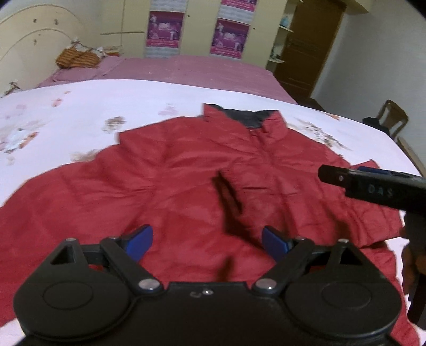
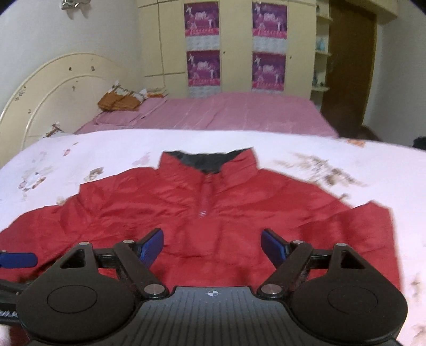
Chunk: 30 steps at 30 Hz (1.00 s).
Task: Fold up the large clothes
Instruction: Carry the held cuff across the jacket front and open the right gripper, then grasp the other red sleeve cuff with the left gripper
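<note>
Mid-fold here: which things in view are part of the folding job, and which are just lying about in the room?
Part of the job:
red jacket, spread flat
white floral sheet under it
left gripper, open
right gripper, open

Just lying about:
orange patterned pillow
pink bedspread
purple posters
wooden chair

Jacket: red, creased cloth with slight sheen, dark lining at 12 o'clock. Sheet: matt white printed cloth. Grippers: matt black plastic, blue pads, metal pins.
</note>
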Each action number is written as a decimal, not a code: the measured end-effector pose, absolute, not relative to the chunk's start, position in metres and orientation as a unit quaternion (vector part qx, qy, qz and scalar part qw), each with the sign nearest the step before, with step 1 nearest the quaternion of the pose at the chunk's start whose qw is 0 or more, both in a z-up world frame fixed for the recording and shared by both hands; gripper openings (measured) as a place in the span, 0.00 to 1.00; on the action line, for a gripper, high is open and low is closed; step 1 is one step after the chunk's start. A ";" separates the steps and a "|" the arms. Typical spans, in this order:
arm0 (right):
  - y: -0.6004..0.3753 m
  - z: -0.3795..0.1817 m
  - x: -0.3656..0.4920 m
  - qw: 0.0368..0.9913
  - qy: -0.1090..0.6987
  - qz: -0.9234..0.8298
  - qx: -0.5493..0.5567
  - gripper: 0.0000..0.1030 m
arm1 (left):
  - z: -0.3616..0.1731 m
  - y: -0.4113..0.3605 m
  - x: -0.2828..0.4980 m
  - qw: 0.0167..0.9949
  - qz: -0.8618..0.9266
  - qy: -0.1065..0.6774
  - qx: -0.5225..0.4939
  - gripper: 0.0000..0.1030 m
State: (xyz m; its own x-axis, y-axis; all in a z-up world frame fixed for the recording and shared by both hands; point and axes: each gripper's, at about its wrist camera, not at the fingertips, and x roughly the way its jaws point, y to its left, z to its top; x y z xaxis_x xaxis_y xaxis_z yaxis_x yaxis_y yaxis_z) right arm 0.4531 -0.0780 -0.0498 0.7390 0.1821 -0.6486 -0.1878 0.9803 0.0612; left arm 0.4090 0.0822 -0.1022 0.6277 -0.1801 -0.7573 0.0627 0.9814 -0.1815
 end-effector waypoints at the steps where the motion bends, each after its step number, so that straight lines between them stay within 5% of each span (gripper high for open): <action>1: -0.083 -0.049 0.452 0.934 0.344 0.097 -0.009 0.77 | -0.103 0.076 0.413 0.898 -0.070 0.429 -0.073 0.86; 15: -0.164 -0.059 0.458 0.937 0.344 0.060 -0.011 0.77 | -0.130 0.024 0.458 0.884 -0.034 0.456 -0.098 0.87; 22: -0.183 -0.070 0.464 0.934 0.353 0.058 -0.005 0.77 | -0.146 0.022 0.466 0.882 -0.035 0.458 -0.101 0.60; 26: -0.200 -0.075 0.463 0.935 0.353 0.044 0.014 0.77 | -0.145 0.029 0.463 0.892 -0.039 0.434 -0.122 0.17; 30: -0.215 -0.081 0.462 0.933 0.357 0.031 0.031 0.77 | -0.142 0.038 0.462 0.896 -0.042 0.421 -0.133 0.09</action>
State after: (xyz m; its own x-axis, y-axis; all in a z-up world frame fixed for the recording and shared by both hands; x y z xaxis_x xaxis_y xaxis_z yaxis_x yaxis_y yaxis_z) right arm 0.4621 -0.2150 -0.0809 0.7431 0.0800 -0.6644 -0.0353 0.9961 0.0804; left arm 0.4615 0.0375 -0.1416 0.6414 -0.1881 -0.7438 -0.0366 0.9609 -0.2745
